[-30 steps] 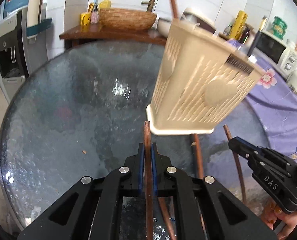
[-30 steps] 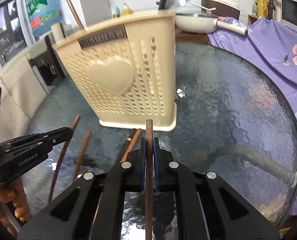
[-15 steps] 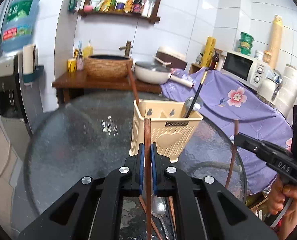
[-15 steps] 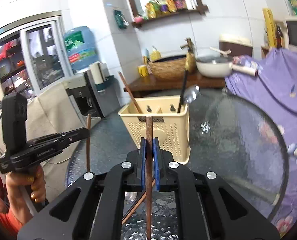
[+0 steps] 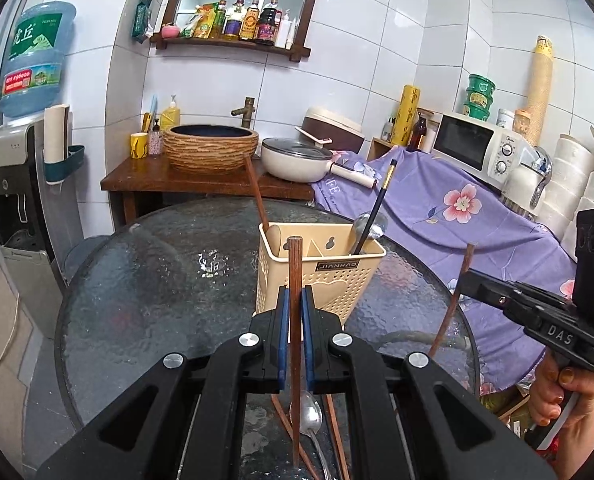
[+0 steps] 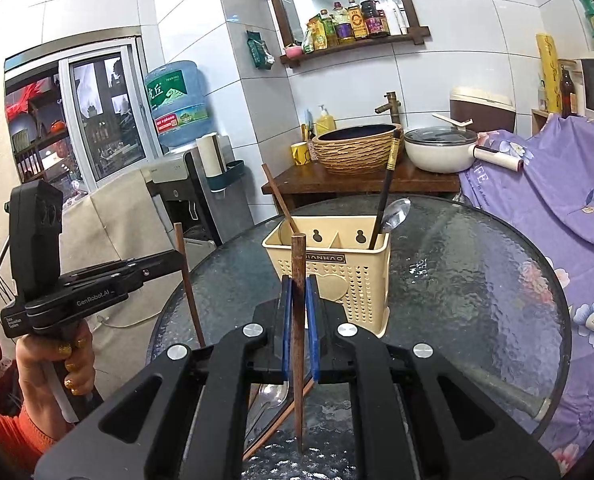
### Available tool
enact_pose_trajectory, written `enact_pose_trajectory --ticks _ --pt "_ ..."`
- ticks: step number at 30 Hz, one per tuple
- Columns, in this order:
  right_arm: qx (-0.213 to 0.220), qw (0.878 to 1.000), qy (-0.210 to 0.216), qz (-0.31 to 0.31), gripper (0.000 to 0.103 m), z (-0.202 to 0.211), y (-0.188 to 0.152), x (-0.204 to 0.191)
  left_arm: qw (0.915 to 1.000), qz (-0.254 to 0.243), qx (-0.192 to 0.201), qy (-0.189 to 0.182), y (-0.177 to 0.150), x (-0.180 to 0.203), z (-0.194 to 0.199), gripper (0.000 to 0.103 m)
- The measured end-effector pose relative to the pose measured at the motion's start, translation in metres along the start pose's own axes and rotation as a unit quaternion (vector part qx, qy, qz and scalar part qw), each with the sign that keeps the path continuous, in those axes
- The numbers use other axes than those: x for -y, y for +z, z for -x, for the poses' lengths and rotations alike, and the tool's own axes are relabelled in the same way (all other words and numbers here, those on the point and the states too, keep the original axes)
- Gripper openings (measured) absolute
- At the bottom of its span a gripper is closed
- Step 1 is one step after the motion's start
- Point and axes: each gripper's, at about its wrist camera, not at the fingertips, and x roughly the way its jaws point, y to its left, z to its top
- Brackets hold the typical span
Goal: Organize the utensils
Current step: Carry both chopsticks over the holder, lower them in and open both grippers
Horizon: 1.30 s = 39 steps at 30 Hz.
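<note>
Two wooden chopsticks are in hand, one per gripper, each standing near upright. Left gripper (image 5: 293, 320): blue pads closed on the left chopstick (image 5: 295, 280). Right gripper (image 6: 298, 320): pads closed on the right chopstick (image 6: 298, 280), gripped likewise along the shaft with the blunt end above the jaws. Landmark: beige plastic utensil holder (image 5: 321, 276), perforated walls, embossed heart, divided into compartments, standing on the round textured-glass table (image 5: 145, 280). Both held sticks are on the near side of the holder, not yet over its rim. Already in the holder: a brown chopstick (image 5: 255, 192) leaning out of the left end, a black chopstick (image 5: 377, 208) and a metal spoon (image 5: 367, 224) at the right end. Lying on the glass in front of the holder, under the grippers: a second spoon (image 5: 311, 412) and more brown sticks. Judgement: sticks are light, stiff, slim and smooth, likely to pivot in the pads; a mid-shaft hold suits. Glass looks slippery; holder probably light enough to tip if knocked.
</note>
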Motion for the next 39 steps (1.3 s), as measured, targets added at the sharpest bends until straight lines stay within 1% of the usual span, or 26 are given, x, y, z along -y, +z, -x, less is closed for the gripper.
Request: enact_pose_trajectory --ticks 5,8,11,15,18,20,22,25,28,32,36,39 --pt "0.005 1.000 0.003 0.008 0.008 0.002 0.010 -0.002 0.9999 -0.001 0.008 -0.007 0.008 -0.001 0.010 0.006" --pt "0.013 1.000 0.006 0.010 0.008 0.004 0.023 -0.004 0.9998 -0.006 0.019 -0.009 0.019 0.000 0.016 0.006" --pt "0.029 0.999 0.005 0.013 0.008 0.006 0.046 -0.006 0.9992 -0.014 0.034 -0.017 0.035 0.006 0.022 0.006" --pt "0.070 0.997 -0.004 0.017 0.008 0.016 0.084 -0.012 0.9969 -0.027 0.069 -0.026 0.074 0.017 0.033 0.006" --pt "0.104 0.994 -0.011 0.014 0.008 0.021 0.123 -0.015 0.9946 -0.034 0.094 -0.026 0.107 0.026 0.036 0.006" --pt "0.118 0.993 -0.017 0.010 0.008 0.020 0.146 -0.016 0.9934 -0.035 0.106 -0.028 0.128 0.033 0.034 0.006" --pt "0.132 0.991 -0.033 0.016 0.008 0.016 0.166 -0.017 0.9924 -0.038 0.115 -0.024 0.145 0.040 0.029 0.006" --pt "0.144 0.988 -0.058 0.025 0.008 0.004 0.184 -0.018 0.9923 -0.034 0.117 -0.023 0.163 0.045 0.014 0.006" --pt "0.140 0.987 -0.076 0.031 0.008 -0.016 0.190 -0.016 0.9929 -0.036 0.113 -0.009 0.170 0.049 -0.006 0.006" --pt "0.123 0.988 -0.091 0.033 0.008 -0.044 0.176 -0.007 0.9947 -0.035 0.096 0.010 0.166 0.047 -0.036 0.006" --pt "0.103 0.990 -0.096 0.029 0.008 -0.069 0.155 0.003 0.9963 -0.026 0.077 0.026 0.149 0.036 -0.064 0.006" --pt "0.085 0.991 -0.099 0.024 0.008 -0.085 0.139 0.011 0.9980 -0.017 0.056 0.026 0.133 0.028 -0.083 0.006"
